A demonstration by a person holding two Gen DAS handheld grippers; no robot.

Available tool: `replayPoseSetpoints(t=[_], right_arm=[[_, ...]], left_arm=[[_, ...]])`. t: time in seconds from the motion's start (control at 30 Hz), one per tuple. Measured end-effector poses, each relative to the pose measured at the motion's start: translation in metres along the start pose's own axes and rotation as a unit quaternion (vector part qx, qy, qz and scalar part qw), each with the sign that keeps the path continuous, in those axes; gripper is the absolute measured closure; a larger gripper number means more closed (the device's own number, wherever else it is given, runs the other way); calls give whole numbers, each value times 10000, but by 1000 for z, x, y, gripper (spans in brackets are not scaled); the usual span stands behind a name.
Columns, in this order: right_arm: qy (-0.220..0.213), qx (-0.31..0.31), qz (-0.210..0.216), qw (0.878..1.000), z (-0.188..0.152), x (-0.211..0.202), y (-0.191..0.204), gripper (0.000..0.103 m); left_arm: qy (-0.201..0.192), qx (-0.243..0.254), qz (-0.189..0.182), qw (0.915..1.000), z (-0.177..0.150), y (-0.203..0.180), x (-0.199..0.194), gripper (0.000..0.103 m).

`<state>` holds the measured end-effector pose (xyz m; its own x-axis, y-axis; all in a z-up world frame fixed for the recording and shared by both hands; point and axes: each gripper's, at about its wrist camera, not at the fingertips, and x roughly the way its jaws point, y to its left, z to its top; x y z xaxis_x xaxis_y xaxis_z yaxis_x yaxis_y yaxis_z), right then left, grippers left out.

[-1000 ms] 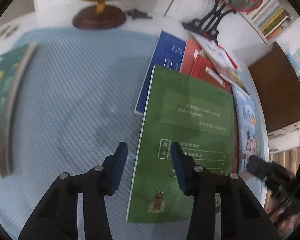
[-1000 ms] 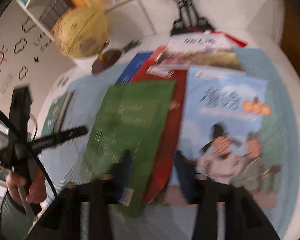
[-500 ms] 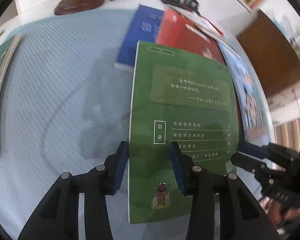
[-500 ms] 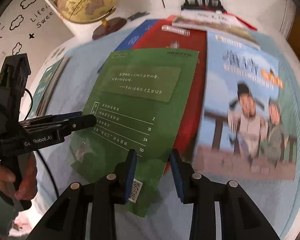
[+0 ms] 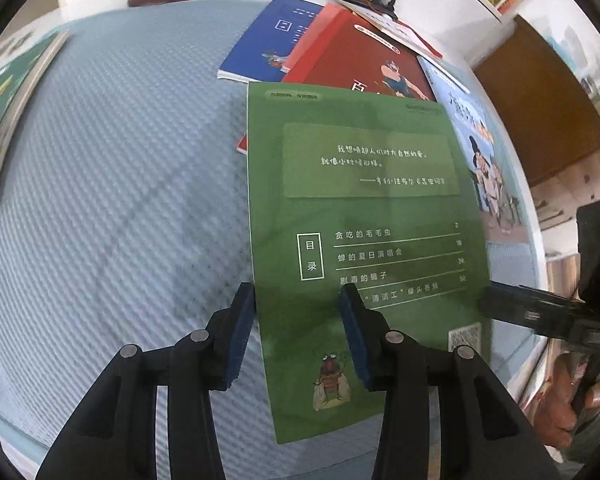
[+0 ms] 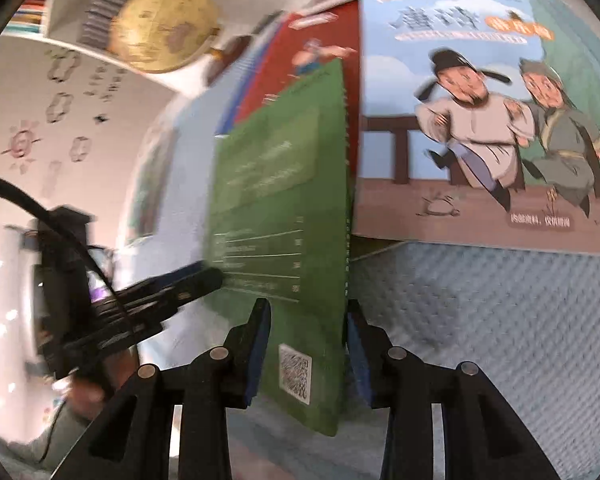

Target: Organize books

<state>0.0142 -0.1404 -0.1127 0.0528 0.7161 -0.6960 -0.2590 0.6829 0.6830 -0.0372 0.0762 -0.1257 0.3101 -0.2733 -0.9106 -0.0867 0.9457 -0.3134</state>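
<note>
Green book [image 5: 364, 216] lies at centre frame on the blue-matted surface [image 5: 120, 184], its top edge overlapping a red book [image 5: 360, 60]; blue book [image 5: 272, 40] behind. Left tongs [image 5: 296, 320] partly open, straddling its near-left edge, pads not pressing. Right tongs [image 6: 306, 344] have just been opening; book's corner sits between them, gripping nothing. Globe [image 6: 164, 26] upper left.

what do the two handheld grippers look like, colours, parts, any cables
Both the left gripper and the right gripper are black angular plastic with silver round pivot pins and blue pads on the fingers. A black cable runs to the left one.
</note>
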Motion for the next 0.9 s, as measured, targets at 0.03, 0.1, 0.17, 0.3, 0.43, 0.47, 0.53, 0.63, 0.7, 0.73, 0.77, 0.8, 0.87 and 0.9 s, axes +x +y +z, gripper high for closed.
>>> replayPoseSetpoints(t=[0.03, 0.1, 0.17, 0.3, 0.43, 0.47, 0.53, 0.63, 0.7, 0.73, 0.77, 0.8, 0.87, 0.9], right_arm=[[28, 11, 344, 9994, 2, -5, 2, 66], [208, 50, 1022, 9945, 4, -7, 4, 66], [215, -129, 741, 9969, 9, 1, 9, 66], [130, -349, 316, 9988, 20, 14, 13, 71], [-53, -1007, 275, 9945, 21, -15, 48, 77], [-52, -1293, 220, 9913, 19, -22, 63, 77], [-68, -1702, 217, 9851, 20, -28, 88, 77], [-25, -2330, 263, 9721, 16, -33, 127, 77], [130, -2458, 384, 9685, 12, -20, 140, 77], [223, -2448, 500, 9680, 11, -13, 145, 77], [336, -2423, 617, 9677, 7, -6, 149, 77], [463, -2403, 725, 9669, 6, 2, 153, 77], [743, -2383, 920, 9640, 0, 20, 163, 77], [876, -2364, 983, 9627, -4, 31, 167, 77]], left_arm=[[6, -79, -73, 9999, -2, 2, -1, 64], [55, -237, -291, 9993, 0, 2, 2, 64], [99, -392, -519, 9978, -3, 3, 3, 63], [75, -433, -495, 9978, -10, -4, 4, 63], [13, -736, -867, 9935, -15, -4, -4, 63], [-80, -749, -877, 9933, -16, -6, -8, 63], [-226, -698, -674, 9950, -17, -13, -15, 63], [-381, -804, -564, 9944, -22, -9, -29, 63], [-527, -1038, -599, 9914, -32, 6, -44, 63], [-624, -1158, -559, 9897, -36, 12, -51, 63], [-759, -1327, -470, 9871, -44, 23, -62, 63], [-844, -1450, -410, 9850, -48, 29, -68, 63], [-1099, -1897, -227, 9754, -68, 57, -90, 63], [-1172, -2057, -87, 9715, -75, 66, -97, 63]])
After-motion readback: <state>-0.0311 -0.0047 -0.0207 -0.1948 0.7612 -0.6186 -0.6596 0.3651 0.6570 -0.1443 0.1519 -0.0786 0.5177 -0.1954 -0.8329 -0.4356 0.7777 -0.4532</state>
